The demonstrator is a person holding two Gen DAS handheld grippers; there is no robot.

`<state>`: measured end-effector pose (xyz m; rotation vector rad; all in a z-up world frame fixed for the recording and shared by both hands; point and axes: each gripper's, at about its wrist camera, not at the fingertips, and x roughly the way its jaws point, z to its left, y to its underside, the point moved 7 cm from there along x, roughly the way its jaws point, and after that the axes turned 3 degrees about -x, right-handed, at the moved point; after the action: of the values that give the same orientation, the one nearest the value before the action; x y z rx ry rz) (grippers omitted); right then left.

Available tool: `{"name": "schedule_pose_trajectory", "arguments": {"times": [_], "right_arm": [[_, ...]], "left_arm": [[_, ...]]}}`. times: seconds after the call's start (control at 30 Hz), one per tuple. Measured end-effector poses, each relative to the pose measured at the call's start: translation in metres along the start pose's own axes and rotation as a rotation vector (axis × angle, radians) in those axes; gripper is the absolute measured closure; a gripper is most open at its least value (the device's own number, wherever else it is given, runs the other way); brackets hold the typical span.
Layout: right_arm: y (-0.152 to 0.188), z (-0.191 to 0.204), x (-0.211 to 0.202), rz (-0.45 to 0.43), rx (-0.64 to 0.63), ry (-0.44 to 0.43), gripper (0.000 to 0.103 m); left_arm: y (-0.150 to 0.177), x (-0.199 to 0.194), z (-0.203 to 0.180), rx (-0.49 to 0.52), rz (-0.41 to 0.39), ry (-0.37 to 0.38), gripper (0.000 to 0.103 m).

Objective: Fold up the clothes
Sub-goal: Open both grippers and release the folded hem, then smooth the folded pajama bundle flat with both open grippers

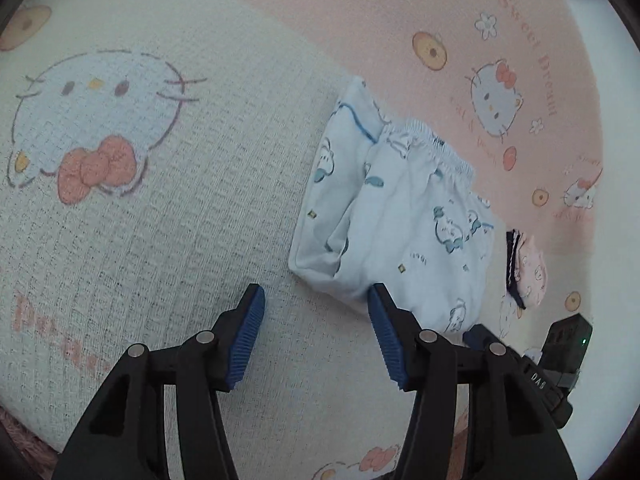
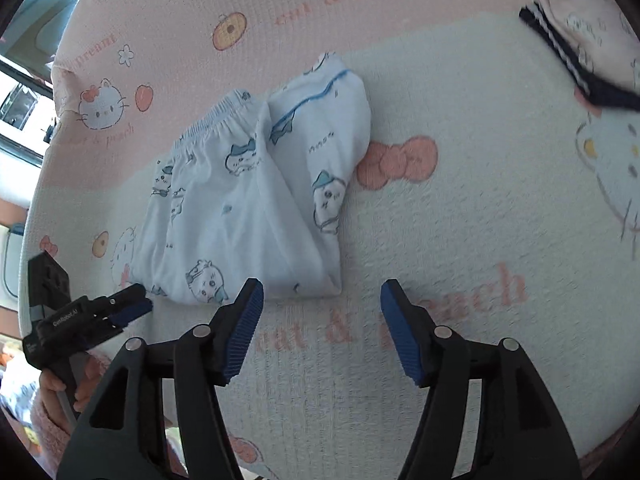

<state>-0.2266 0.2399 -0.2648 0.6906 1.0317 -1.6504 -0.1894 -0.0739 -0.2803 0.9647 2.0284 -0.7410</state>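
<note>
Light blue cartoon-print shorts [image 1: 404, 216] lie folded on the Hello Kitty blanket [image 1: 168, 208], elastic waistband toward the pink border. They also show in the right wrist view [image 2: 256, 196]. My left gripper [image 1: 316, 300] is open and empty, its right pad at the shorts' near edge. My right gripper [image 2: 322, 292] is open and empty, hovering just in front of the shorts' folded corner. In the right wrist view the left gripper [image 2: 128, 308] sits at the shorts' left corner, its jaws apparently close together.
A pink garment with dark striped trim [image 1: 526, 270] lies folded beyond the shorts; it also shows at the top right of the right wrist view [image 2: 588, 44]. The other gripper's body [image 1: 560, 356] is at the right. The bed edge and room show at far left [image 2: 24, 92].
</note>
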Motion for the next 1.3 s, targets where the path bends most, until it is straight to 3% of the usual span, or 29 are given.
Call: {"name": "schedule_pose_trajectory", "arguments": {"times": [0.07, 0.1, 0.13, 0.2, 0.23, 0.27, 0.3, 0.33, 0.47, 0.6, 0.7, 0.8, 0.87, 0.93, 1.0, 1.07, 1.13, 1.2, 1.27, 1.3], "right_arm": [[-0.002, 0.007, 0.005, -0.016, -0.028, -0.013, 0.039], [-0.003, 0.010, 0.008, -0.022, -0.043, -0.020, 0.039], [-0.004, 0.014, 0.010, -0.029, -0.059, -0.027, 0.039], [-0.007, 0.019, 0.014, -0.041, -0.095, -0.002, 0.042], [-0.008, 0.020, 0.016, -0.034, -0.116, 0.033, 0.058], [-0.009, 0.021, 0.017, -0.018, -0.136, 0.074, 0.081], [-0.009, 0.022, 0.017, -0.003, -0.141, 0.073, 0.083], [-0.008, 0.024, 0.012, -0.002, -0.138, 0.064, 0.088], [0.001, 0.038, -0.023, -0.042, -0.169, 0.070, 0.089], [0.029, 0.042, -0.059, -0.051, -0.195, 0.083, 0.089], [0.067, 0.023, -0.064, 0.005, -0.156, 0.104, 0.089], [0.106, 0.005, -0.053, 0.119, -0.128, 0.106, 0.085], [0.122, -0.001, -0.048, 0.178, -0.133, 0.136, 0.081], [0.114, 0.004, -0.061, 0.111, -0.170, 0.166, 0.081], [0.099, 0.016, -0.082, -0.015, -0.263, 0.234, 0.081], [0.088, 0.032, -0.093, -0.110, -0.357, 0.273, 0.070], [0.087, 0.048, -0.077, -0.095, -0.414, 0.196, 0.065], [0.098, 0.055, -0.044, 0.015, -0.442, 0.151, 0.067], [0.107, 0.047, -0.020, 0.084, -0.478, 0.202, 0.071], [0.108, 0.043, -0.022, 0.096, -0.480, 0.226, 0.072]], "left_arm": [[-0.008, 0.001, -0.007, 0.026, -0.041, 0.008, 0.047], [-0.011, 0.005, -0.011, 0.041, -0.045, 0.010, 0.053], [-0.012, 0.012, -0.013, 0.049, -0.035, 0.003, 0.072], [-0.010, 0.022, -0.016, 0.091, -0.020, -0.061, 0.087], [-0.009, 0.021, -0.019, 0.117, -0.021, -0.087, 0.090], [-0.007, 0.019, -0.024, 0.133, -0.013, -0.098, 0.092], [-0.005, 0.015, -0.029, 0.146, -0.010, -0.108, 0.093], [-0.005, 0.007, -0.036, 0.167, -0.021, -0.108, 0.093], [0.007, -0.029, -0.055, 0.216, -0.041, -0.084, 0.093], [0.051, -0.050, -0.054, 0.219, 0.016, -0.077, 0.093], [0.092, -0.046, -0.039, 0.196, 0.115, -0.095, 0.093], [0.116, -0.033, 0.000, 0.153, 0.205, -0.192, 0.091], [0.112, -0.038, 0.007, 0.118, 0.182, -0.187, 0.081], [0.100, -0.056, -0.009, 0.184, 0.079, -0.183, 0.079], [0.098, -0.065, -0.036, 0.325, -0.013, -0.186, 0.072], [0.109, -0.056, -0.064, 0.467, -0.033, -0.162, 0.066], [0.126, -0.032, -0.088, 0.578, 0.030, -0.126, 0.066], [0.139, -0.002, -0.097, 0.645, 0.113, -0.172, 0.066], [0.142, 0.015, -0.084, 0.671, 0.149, -0.294, 0.066], [0.139, 0.011, -0.083, 0.657, 0.133, -0.266, 0.066]]}}
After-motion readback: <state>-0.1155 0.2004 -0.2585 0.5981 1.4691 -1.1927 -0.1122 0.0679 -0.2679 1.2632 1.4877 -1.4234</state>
